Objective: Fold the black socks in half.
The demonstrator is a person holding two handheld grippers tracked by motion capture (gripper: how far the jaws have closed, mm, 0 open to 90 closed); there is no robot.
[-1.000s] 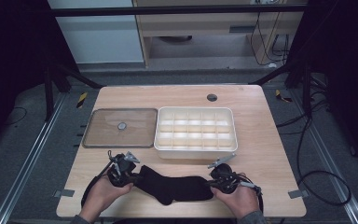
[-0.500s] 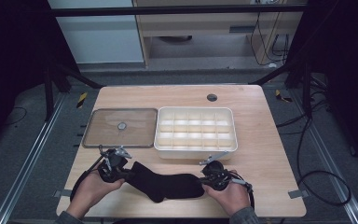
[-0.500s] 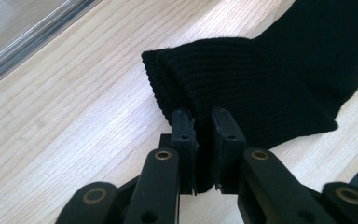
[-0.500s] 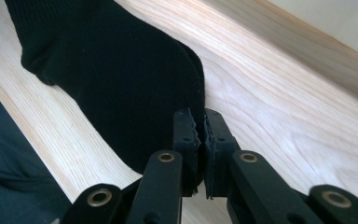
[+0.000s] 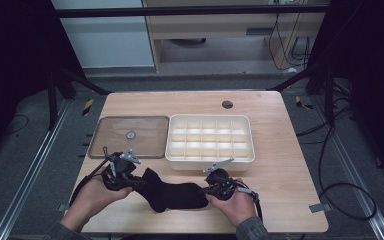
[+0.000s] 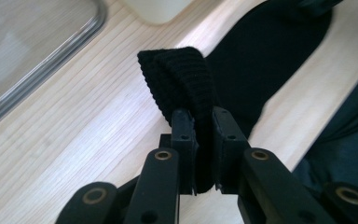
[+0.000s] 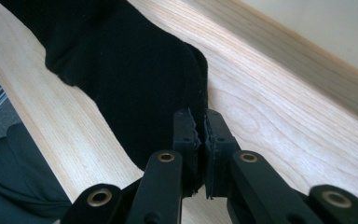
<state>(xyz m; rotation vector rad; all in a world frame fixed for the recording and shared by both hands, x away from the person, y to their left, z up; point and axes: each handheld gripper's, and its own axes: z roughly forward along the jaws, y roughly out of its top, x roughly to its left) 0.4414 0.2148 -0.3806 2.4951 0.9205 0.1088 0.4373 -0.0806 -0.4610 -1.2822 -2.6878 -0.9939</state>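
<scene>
A black sock point(image 5: 172, 194) lies stretched along the table's near edge between my two hands. My left gripper point(image 5: 139, 183) is shut on its ribbed cuff point(image 6: 182, 79), which bunches up between the jaws and is lifted off the wood. My right gripper point(image 5: 206, 190) is shut on the thin edge of the sock's other end point(image 7: 140, 84). That end lies flat on the table.
A white compartment tray point(image 5: 209, 161) stands just beyond the sock at the centre. A clear flat lid with a small knob point(image 5: 130, 135) lies to its left. A dark round grommet point(image 5: 227, 104) sits near the table's far edge. Bare wood extends to the right.
My left hand has risen and drawn the cuff up and to the left. My right hand has slid left along the near edge with its end, so the sock sags between them.
</scene>
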